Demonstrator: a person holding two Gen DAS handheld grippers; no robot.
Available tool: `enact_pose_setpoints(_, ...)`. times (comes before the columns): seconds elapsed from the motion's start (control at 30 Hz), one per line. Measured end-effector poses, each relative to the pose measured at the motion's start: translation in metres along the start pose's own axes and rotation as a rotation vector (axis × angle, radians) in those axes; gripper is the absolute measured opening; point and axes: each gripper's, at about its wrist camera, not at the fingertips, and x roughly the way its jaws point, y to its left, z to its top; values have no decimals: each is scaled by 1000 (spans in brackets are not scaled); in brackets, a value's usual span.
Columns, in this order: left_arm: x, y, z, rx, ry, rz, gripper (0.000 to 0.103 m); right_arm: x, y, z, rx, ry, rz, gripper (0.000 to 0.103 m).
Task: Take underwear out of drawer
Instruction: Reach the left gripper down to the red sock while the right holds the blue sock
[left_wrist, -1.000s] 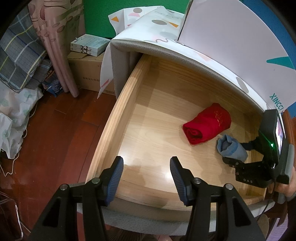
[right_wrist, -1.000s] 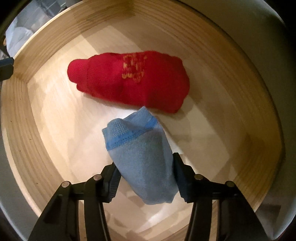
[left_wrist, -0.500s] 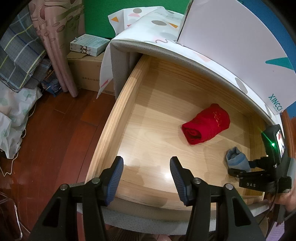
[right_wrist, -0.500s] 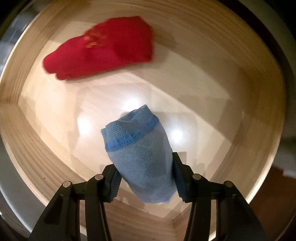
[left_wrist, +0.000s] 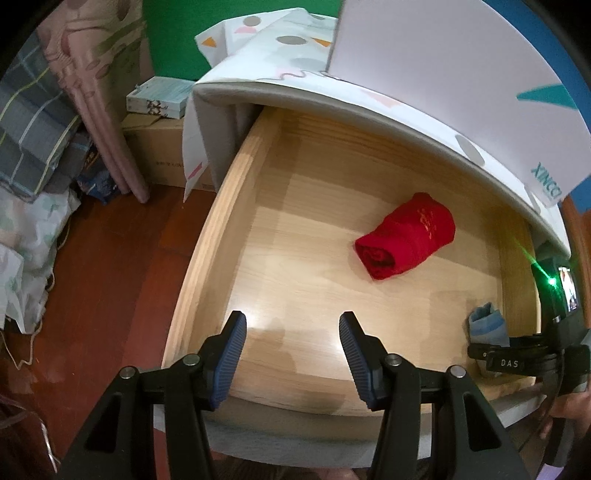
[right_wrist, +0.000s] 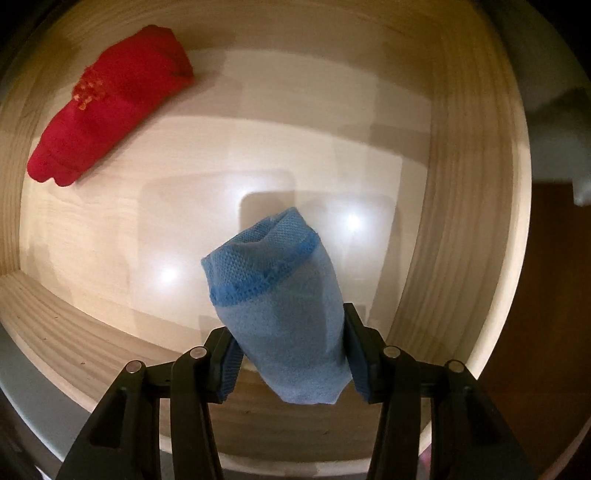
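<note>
The wooden drawer (left_wrist: 218, 236) stands pulled open. A rolled red underwear (left_wrist: 406, 234) lies on its floor at the right middle; it also shows in the right wrist view (right_wrist: 110, 103). My right gripper (right_wrist: 291, 339) is shut on a rolled blue underwear (right_wrist: 280, 302) and holds it above the drawer's front right corner. The blue roll (left_wrist: 487, 325) and the right gripper (left_wrist: 513, 354) show at the right edge of the left wrist view. My left gripper (left_wrist: 291, 332) is open and empty above the drawer's front edge.
The cabinet top (left_wrist: 369, 96) with a patterned cover overhangs the back of the drawer. Left of the drawer are a cardboard box (left_wrist: 159, 147) with a flat box on it, curtains (left_wrist: 99, 99), bedding (left_wrist: 29, 206) and dark wooden floor (left_wrist: 110, 295).
My right gripper has lifted the blue underwear off the drawer floor and drawn it back toward the front right corner, away from the red roll. The left gripper has stayed in place.
</note>
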Motion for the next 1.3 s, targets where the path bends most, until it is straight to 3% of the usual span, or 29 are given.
enact_pose_setpoints(0.1,2,-7,-1,41,8,9,54,1,1,-25,41,2,0,44)
enact_pose_setpoints(0.47,18,-33,-2,191,74,-24,54,-2,4,-31,75,16,-7,44)
enact_pose_setpoints(0.57,22,-47,-4,265,91,-34,54,2,12,-47,60,13,12,43)
enact_pose_setpoints(0.8,29,-61,4,384,105,-102,54,-1,11,-38,58,24,54,43)
enact_pose_setpoints(1.3,65,-94,33,507,131,-87,54,-17,-10,-34,75,13,111,43)
